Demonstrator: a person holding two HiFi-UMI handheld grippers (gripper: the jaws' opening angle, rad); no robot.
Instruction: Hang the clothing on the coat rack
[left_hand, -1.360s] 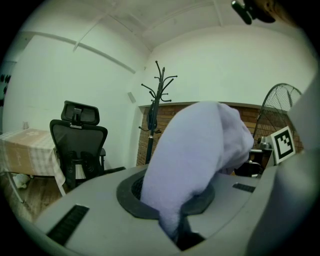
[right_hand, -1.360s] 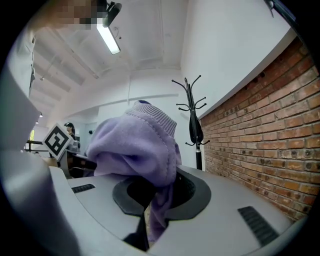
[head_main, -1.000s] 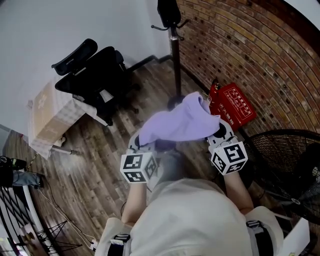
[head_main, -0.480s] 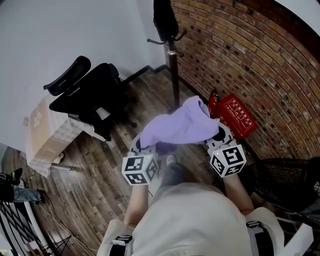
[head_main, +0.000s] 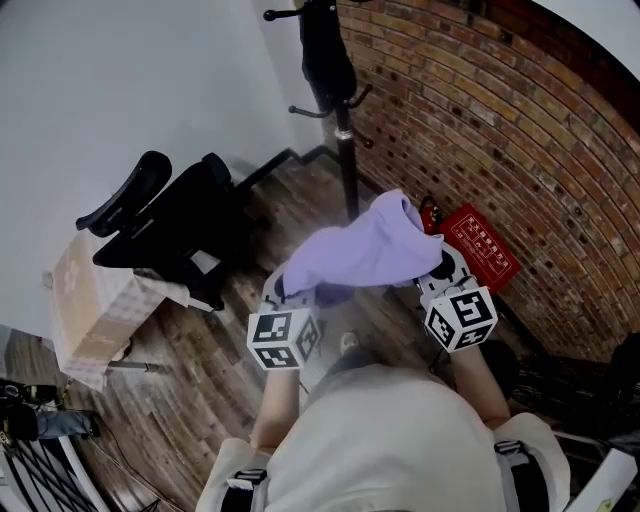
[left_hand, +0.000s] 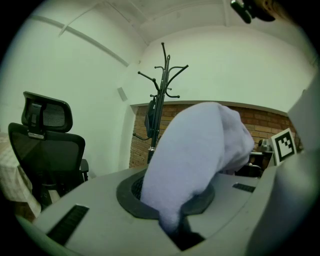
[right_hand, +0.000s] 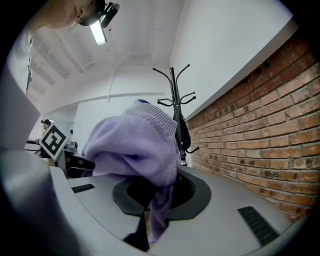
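Brick wall (head_main: 500, 130) and wood floor (head_main: 230, 340) frame a person holding a lilac sweater (head_main: 360, 250) in the air between two grippers. The left gripper (head_main: 283, 290) is clamped on one edge of the knit, its jaws nearly together with cloth pinched between them. The right gripper (head_main: 435, 268) is closed on the other edge, a fold hanging down through its jaws. The sweater bunches up over both. Ahead, in the floor's far corner beside the brick, stands the rack (head_main: 345, 150) with a dark item (head_main: 325, 55) hanging on it. A chair (head_main: 170, 225) sits near the floor's left edge; a red box (head_main: 480, 250) lies at the foot of the brick wall, near the rack.
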